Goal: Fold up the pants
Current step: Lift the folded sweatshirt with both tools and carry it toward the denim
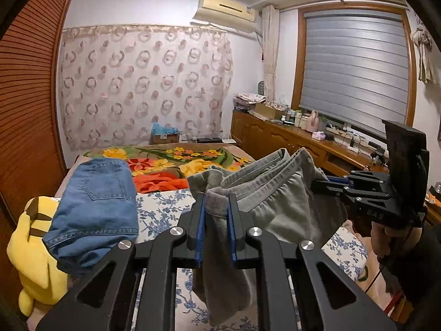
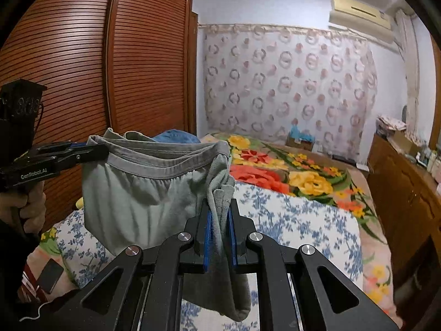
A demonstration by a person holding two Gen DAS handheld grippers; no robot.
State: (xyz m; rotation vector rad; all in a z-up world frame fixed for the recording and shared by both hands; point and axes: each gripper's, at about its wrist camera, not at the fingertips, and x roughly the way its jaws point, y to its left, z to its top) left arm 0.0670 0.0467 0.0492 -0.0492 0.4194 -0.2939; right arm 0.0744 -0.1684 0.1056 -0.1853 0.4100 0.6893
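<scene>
You hold the grey pants (image 1: pixel 275 190) in the air above the bed (image 2: pixel 289 220), stretched between your two tongs. Your left tongs (image 1: pixel 216 212) are clenched on one end of the waistband, and your right tongs (image 2: pixel 219 220) are clenched on the other end, so the cloth hangs free below them and can straighten. The folded jeans (image 1: pixel 96 209) lie on the bed to the left of your left tongs, probably to keep the middle for this fold.

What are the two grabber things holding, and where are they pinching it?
Both hold the grey pants. The left gripper and the right gripper each pinch one end of the waistband, lifting it above the bed.
</scene>
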